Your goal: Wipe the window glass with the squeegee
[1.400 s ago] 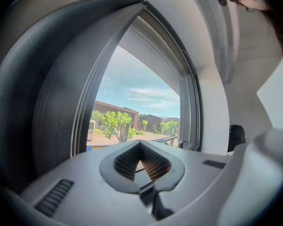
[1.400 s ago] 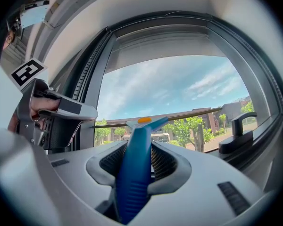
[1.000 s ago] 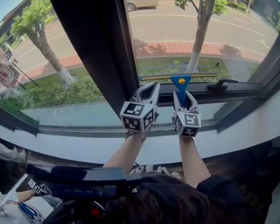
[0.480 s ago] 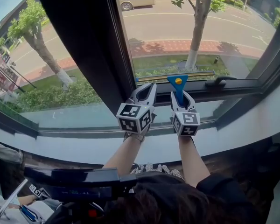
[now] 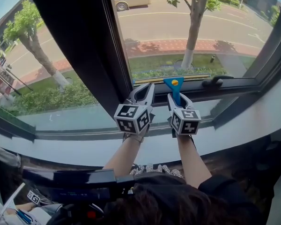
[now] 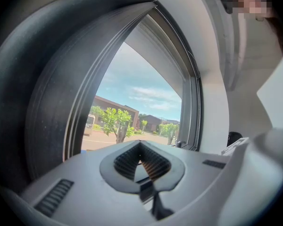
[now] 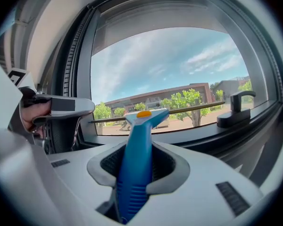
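Squeegee: blue plastic handle, ribbed low down, orange dot at flared neck. Long thin blade at foot of window glass, just left of window handle; blade-to-glass contact likely, not certain.
Right hand-held gripper: clamped on squeegee handle.
Left hand-held gripper: jaws together, empty, further left of window handle.
Risks: smooth handle pivoting in ribbed pads, so blade lifts and streaks; blade end catching black metal window handle.

The blue plastic squeegee with an orange dot — clamped in the right gripper — has been drawn slightly lower, its blade brought nearly onto the dark bottom window frame.
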`<state>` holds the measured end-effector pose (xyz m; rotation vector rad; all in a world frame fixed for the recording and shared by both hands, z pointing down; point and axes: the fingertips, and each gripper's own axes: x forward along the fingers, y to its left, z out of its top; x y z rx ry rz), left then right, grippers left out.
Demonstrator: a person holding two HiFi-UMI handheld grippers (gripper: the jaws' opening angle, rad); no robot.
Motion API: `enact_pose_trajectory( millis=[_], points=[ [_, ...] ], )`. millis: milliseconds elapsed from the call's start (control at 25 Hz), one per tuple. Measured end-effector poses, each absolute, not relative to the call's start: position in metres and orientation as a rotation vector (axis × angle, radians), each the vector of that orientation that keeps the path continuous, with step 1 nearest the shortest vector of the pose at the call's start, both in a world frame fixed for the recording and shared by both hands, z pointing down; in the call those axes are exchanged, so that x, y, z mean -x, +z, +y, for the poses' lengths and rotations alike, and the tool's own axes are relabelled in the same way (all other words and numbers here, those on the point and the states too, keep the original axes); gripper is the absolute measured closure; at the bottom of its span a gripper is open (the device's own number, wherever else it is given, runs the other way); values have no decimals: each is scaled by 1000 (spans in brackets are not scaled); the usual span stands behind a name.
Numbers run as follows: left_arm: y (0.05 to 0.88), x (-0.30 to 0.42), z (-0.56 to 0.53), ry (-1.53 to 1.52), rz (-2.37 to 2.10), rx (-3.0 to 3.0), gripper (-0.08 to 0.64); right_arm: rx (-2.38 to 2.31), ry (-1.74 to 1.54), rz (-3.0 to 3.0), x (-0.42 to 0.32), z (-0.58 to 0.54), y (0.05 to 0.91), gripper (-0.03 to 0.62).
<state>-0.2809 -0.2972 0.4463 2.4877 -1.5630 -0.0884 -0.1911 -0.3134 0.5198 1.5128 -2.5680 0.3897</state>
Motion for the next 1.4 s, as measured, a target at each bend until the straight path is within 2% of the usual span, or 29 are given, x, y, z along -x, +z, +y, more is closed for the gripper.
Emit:
enact_pose_trajectory(
  millis=[1400],
  points=[
    [452,278,-295,-118,-1524,-2467,565,-1452,455,-2501,191,-310,538,466]
  ],
)
